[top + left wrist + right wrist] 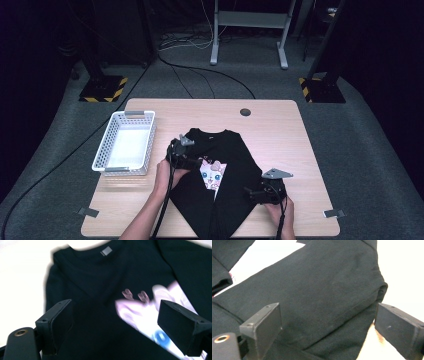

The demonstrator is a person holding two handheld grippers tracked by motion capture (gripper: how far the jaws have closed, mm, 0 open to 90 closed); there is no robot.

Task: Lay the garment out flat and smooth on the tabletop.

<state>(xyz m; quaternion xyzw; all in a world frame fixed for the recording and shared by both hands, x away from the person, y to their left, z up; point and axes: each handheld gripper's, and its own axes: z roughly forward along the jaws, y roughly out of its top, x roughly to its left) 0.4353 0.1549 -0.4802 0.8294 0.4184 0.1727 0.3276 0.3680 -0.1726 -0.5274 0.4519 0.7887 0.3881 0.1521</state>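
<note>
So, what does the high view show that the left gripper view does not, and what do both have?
High view alone: the white basket left of the shirt, the wooden table, both hands, and the right gripper at the shirt's right side.

Left gripper view alone: a small grey label inside the collar, and the left gripper jaws open, holding nothing.

Both: the black T-shirt with its cartoon print, sides folded in.

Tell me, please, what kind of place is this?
Probably a lab or recording studio: a wooden table on grey carpet, dark curtained walls, hazard-striped stand bases and cables across the floor.
</note>
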